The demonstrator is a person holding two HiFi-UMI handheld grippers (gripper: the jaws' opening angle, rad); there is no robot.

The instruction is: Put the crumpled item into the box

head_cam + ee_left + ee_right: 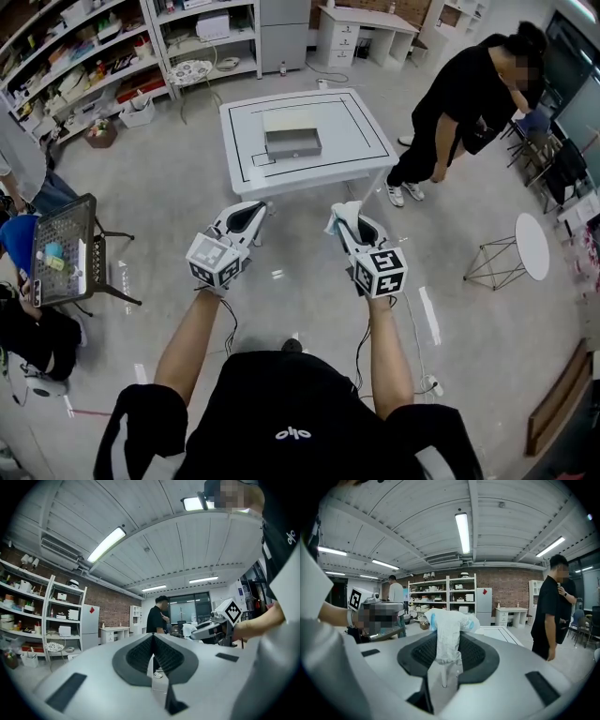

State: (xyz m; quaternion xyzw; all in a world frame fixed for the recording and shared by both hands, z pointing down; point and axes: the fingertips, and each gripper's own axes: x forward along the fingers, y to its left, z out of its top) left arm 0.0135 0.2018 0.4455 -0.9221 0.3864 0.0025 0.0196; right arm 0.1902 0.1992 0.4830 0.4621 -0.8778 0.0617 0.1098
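A white table (pixel 361 141) stands ahead of me with an open grey box (pixel 292 142) on it. My right gripper (pixel 345 221) is short of the table's near edge, shut on a crumpled white item with blue print (pixel 339 217). In the right gripper view the crumpled item (pixel 449 630) sticks up between the pads of the right gripper (pixel 448 645). My left gripper (pixel 249 216) is beside it, level with it. In the left gripper view the left gripper (pixel 153 641) has its jaws together with nothing between them. The right gripper (pixel 211 625) also shows there, at the right.
A person in black (pixel 459 103) stands at the table's right side. Shelves (pixel 84 56) line the back left wall. A black mesh chair (pixel 66 248) stands at the left. A small round white table (pixel 532 246) is at the right.
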